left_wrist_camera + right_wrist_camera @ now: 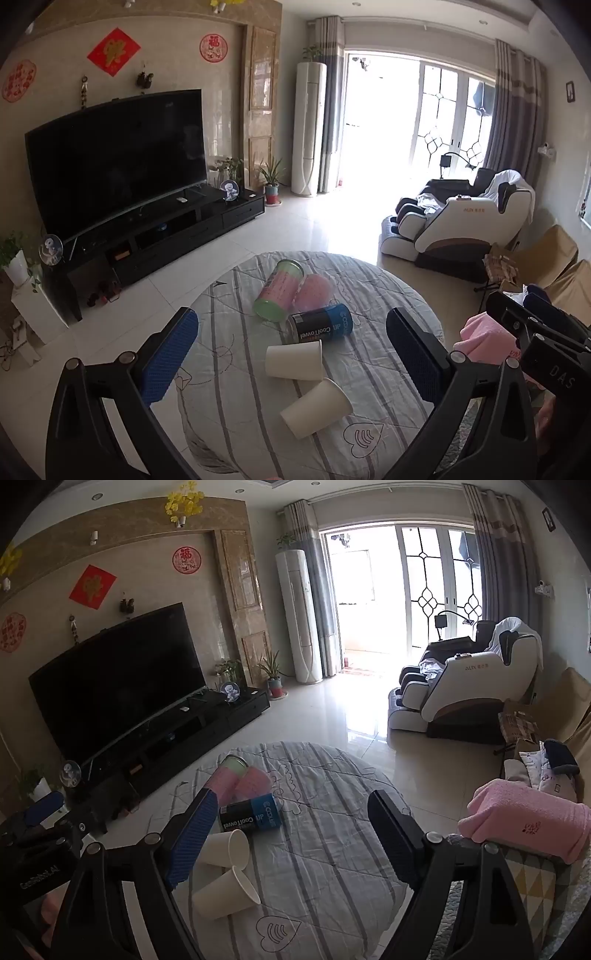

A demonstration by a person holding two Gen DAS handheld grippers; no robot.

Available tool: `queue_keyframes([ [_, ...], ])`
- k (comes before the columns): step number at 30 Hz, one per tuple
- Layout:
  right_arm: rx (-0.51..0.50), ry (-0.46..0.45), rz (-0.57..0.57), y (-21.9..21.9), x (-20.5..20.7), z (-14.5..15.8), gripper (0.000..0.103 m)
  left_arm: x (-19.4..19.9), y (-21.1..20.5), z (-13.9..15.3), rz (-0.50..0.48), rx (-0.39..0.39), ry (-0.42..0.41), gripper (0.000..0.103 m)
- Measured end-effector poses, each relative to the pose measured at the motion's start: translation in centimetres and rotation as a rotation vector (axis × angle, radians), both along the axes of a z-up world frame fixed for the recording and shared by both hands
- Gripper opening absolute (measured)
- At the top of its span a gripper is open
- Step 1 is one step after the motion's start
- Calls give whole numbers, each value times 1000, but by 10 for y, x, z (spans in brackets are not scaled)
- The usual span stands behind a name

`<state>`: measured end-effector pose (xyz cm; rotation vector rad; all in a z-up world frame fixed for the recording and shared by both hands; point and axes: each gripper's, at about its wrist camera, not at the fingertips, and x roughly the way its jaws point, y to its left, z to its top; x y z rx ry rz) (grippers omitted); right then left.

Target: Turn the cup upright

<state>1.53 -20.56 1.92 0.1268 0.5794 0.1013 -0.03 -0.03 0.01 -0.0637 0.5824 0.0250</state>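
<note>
Two white paper cups lie on their sides on a round table with a striped cloth [388,295]. The nearer cup [316,408] and the farther cup [293,360] touch each other; both also show in the right wrist view, nearer cup [225,893] and farther cup [225,849]. My left gripper [291,358] is open and empty, held above and in front of the cups. My right gripper [295,842] is open and empty, to the right of the cups. Part of the right gripper's body [535,332] shows at the right of the left wrist view.
A black and blue "CoolTowel" can [319,323] lies on its side behind the cups. A pink and green canister [279,294] and a pink roll [314,293] lie farther back. A pink towel [524,818] hangs over a seat at the right. A TV stand [166,236] is beyond the table.
</note>
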Motion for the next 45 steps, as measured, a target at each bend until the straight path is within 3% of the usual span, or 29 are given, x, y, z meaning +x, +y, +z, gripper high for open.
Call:
queue_keyframes([
  [45,-13,45,32,7,5,-11,85,1,1,0,7,8,5,103],
])
